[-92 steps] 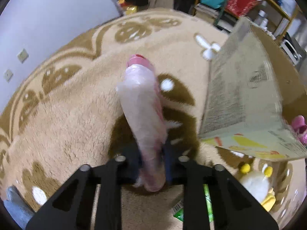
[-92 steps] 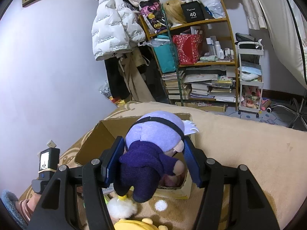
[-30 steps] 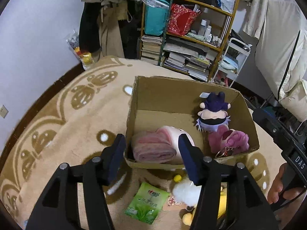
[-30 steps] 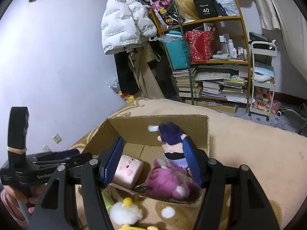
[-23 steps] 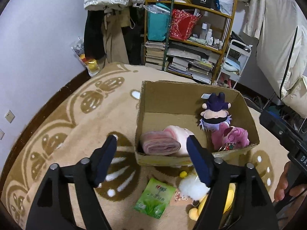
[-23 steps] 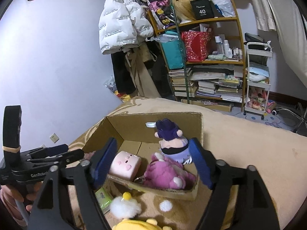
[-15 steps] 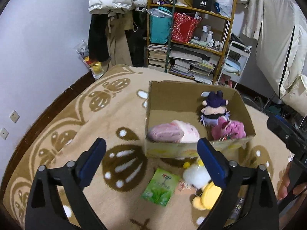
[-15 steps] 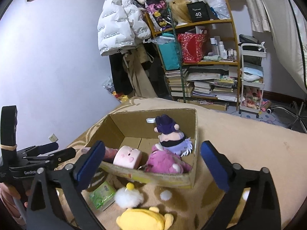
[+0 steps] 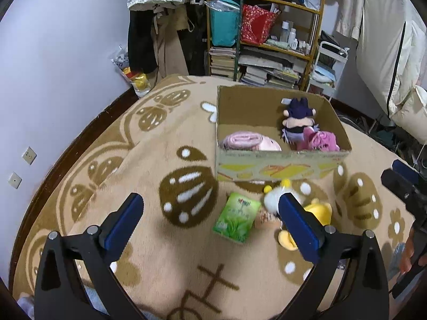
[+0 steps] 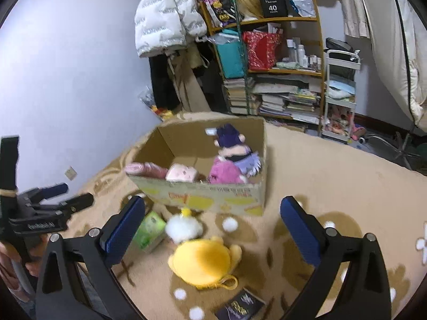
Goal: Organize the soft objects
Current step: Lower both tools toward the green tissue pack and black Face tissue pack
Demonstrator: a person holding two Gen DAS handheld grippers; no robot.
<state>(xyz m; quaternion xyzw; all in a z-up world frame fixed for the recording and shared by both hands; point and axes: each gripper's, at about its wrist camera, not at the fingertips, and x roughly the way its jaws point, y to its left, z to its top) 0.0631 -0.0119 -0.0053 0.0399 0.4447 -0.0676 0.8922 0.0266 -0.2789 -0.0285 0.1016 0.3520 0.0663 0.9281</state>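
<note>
A cardboard box (image 9: 283, 166) (image 10: 208, 196) stands on the patterned rug. It holds a rolled pink towel (image 9: 241, 140) (image 10: 142, 169), a pink plush (image 9: 267, 146) (image 10: 182, 174), a purple doll (image 9: 297, 117) (image 10: 230, 140) and a magenta plush (image 9: 321, 141) (image 10: 224, 172). In front of the box lie a green packet (image 9: 236, 220) (image 10: 148, 229), a white fluffy toy (image 9: 273, 197) (image 10: 184, 226) and a yellow plush (image 9: 319, 214) (image 10: 204, 262). My left gripper (image 9: 210, 224) is open and empty, pulled back from the box. My right gripper (image 10: 212, 230) is open and empty above the yellow plush.
A dark card packet (image 10: 240, 305) lies on the rug near the right gripper. A shelf (image 9: 267, 34) with books, bags and bottles stands behind the box. Coats (image 10: 165, 18) hang on the wall. A white trolley (image 10: 339, 93) stands at the right.
Both grippers released their loads into the box, opened wide and drew back from it. The towel and purple doll now lie in the box. The floor toys have come into fuller view.
</note>
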